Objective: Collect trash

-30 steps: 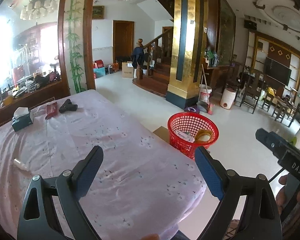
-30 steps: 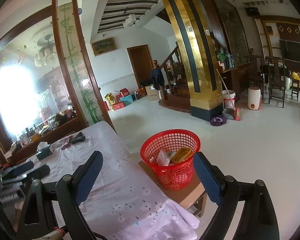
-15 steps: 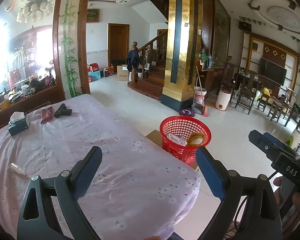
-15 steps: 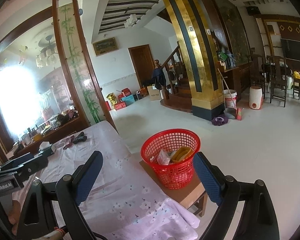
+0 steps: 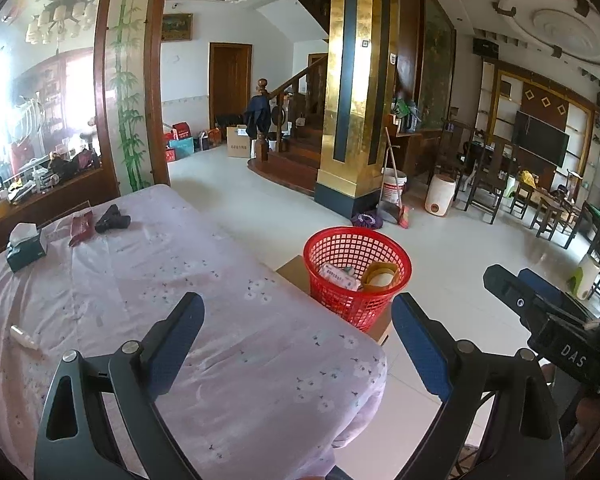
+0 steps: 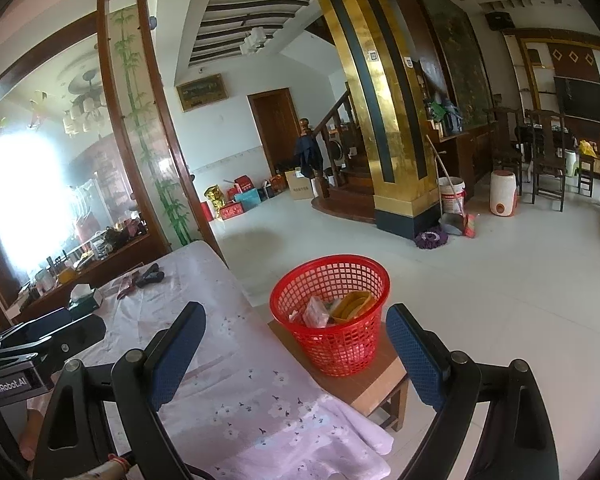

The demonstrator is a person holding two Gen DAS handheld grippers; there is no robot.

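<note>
A red mesh basket [image 5: 356, 272] stands on a low wooden stool [image 6: 364, 384] beside the table and holds wrappers and a yellow tape roll. On the lilac flowered tablecloth [image 5: 180, 264] lie a small white tube [image 5: 24, 336], a dark red packet [image 5: 80, 228] and a black object [image 5: 112, 218]. My left gripper [image 5: 296, 340] is open over the near part of the table, holding nothing. My right gripper [image 6: 296, 344] is open too, empty, facing the basket [image 6: 332, 320] from above the table corner.
A green tissue box [image 5: 26, 246] sits at the table's far left. White tiled floor [image 6: 480, 300] spreads to the right of the basket. A gold pillar [image 5: 356, 120], a bucket with a broom [image 5: 394, 190] and chairs [image 5: 488, 184] stand further back.
The left wrist view has drawn back a little, so the basket sits slightly further left in it. The right gripper has hardly moved. Both stay open and empty.
</note>
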